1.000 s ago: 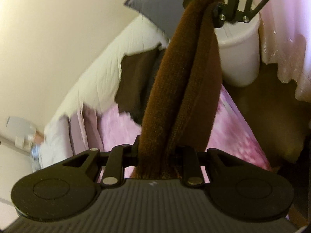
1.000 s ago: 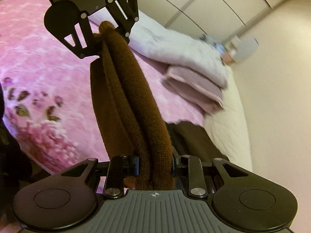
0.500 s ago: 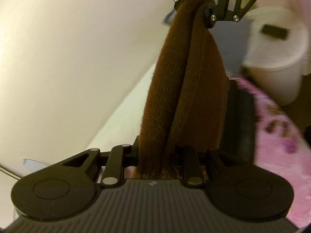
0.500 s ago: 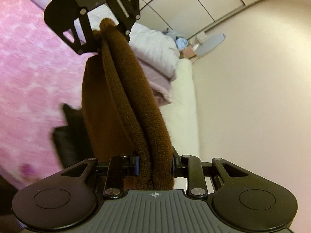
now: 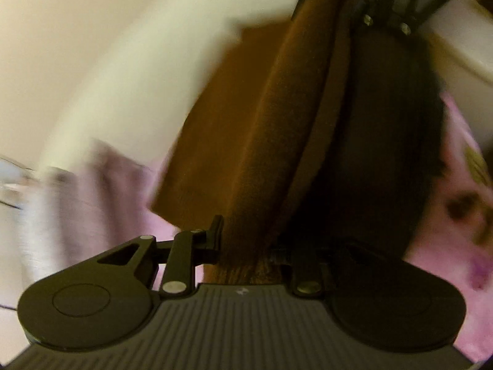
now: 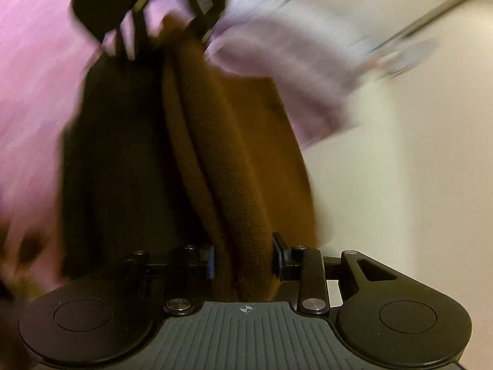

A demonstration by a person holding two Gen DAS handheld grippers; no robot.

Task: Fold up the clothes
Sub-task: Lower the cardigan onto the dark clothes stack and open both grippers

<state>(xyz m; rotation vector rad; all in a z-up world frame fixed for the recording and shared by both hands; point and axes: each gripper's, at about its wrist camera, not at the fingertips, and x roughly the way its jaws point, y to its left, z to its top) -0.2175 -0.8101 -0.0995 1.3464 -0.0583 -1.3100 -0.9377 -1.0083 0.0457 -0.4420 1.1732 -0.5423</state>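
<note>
Pink bedspread [image 5: 462, 160] blurs beneath the brown knit [image 5: 277, 129], stretched between both tools — left tool [image 5: 246, 243] and right tool [image 6: 243, 262] each clamped on one end. Even tension keeps the doubled edge straight — both ends should lower together.

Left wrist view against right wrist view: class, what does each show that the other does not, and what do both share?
Only the left wrist view shows the right gripper at the far end of the brown cloth, and a flower print on the pink bedspread.

Only the right wrist view shows the left gripper at the cloth's far end, and blurred cupboard doors.

Both show fingers shut on the folded brown cloth, a darker garment beside it, and pale purple folded laundry.
</note>
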